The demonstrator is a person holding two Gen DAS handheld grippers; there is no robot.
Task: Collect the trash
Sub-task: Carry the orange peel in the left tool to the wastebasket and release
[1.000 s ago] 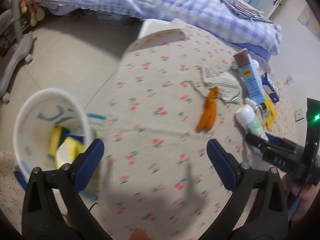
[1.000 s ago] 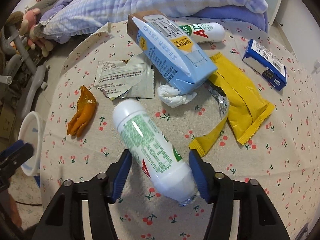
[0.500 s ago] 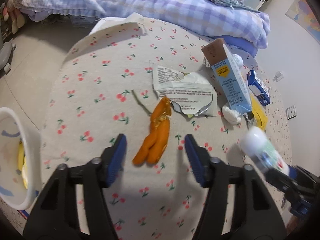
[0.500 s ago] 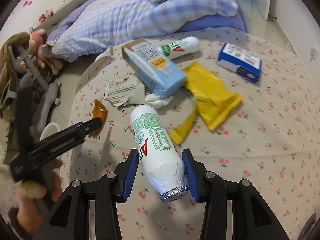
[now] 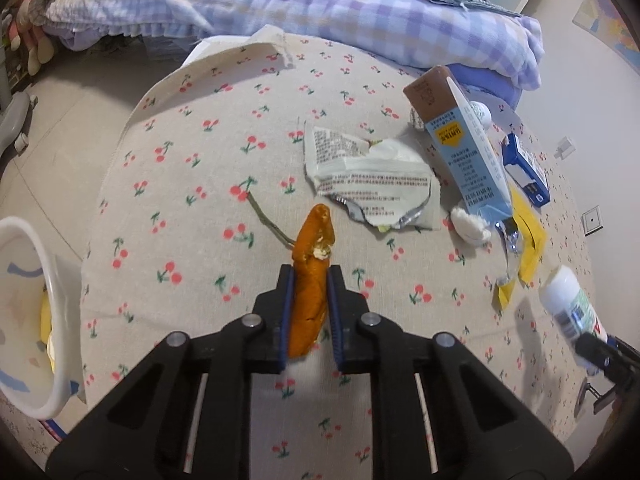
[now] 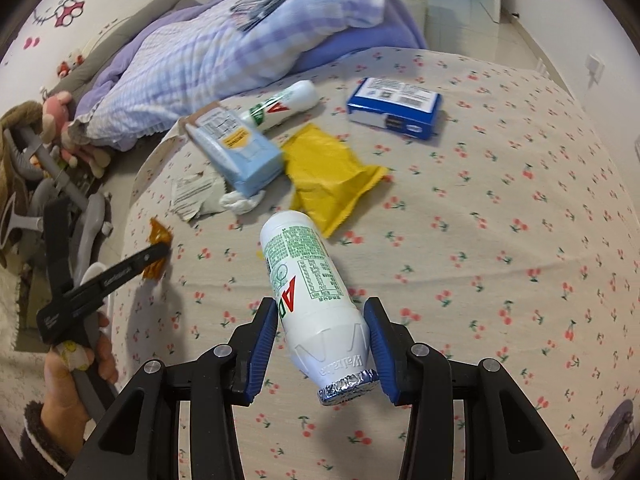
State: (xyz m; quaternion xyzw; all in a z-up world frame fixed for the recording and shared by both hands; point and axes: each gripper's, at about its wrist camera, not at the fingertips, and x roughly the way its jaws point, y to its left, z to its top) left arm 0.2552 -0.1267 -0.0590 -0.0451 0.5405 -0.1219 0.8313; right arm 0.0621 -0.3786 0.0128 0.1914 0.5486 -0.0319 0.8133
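Left gripper (image 5: 311, 280): my jaws are closing on the orange peel (image 5: 310, 276); both blue pads sit against its sides low in the frame centre, and its tip pokes out past the fingertips toward the wrapper.
Right gripper (image 6: 322, 332): I hold the bottle (image 6: 310, 280) clamped between the pads near its foil-capped end, which points back at the camera; its rounded end tilts up and away over the cloth.
Same bottle, left view: it shows at the right edge (image 5: 570, 304), clear of the cloth.
Left gripper, right view: I see it at middle left (image 6: 154, 258) with the peel at its tips, and the hand (image 6: 74, 376) on its handle at lower left.
Bin (image 5: 52, 320): at the left edge of the left view, just beside the table, white, with something yellow inside.
Cloth (image 5: 200, 208): cherry print, covering the table.
Wrapper (image 5: 372, 184): torn and silver-lined, flat just beyond the peel.
Tissue (image 5: 470, 224): a white wad at the near end of the carton.
Carton (image 5: 464, 144): light blue, lying right of the wrapper.
Yellow bag (image 6: 332, 172): flat, centre of the right view, partly under the carton.
Blue box (image 6: 394, 106): upper right of centre, apart from the bag.
Second bottle (image 6: 284, 106): lying behind the carton.
Blanket (image 5: 320, 4): checked purple, across the top.
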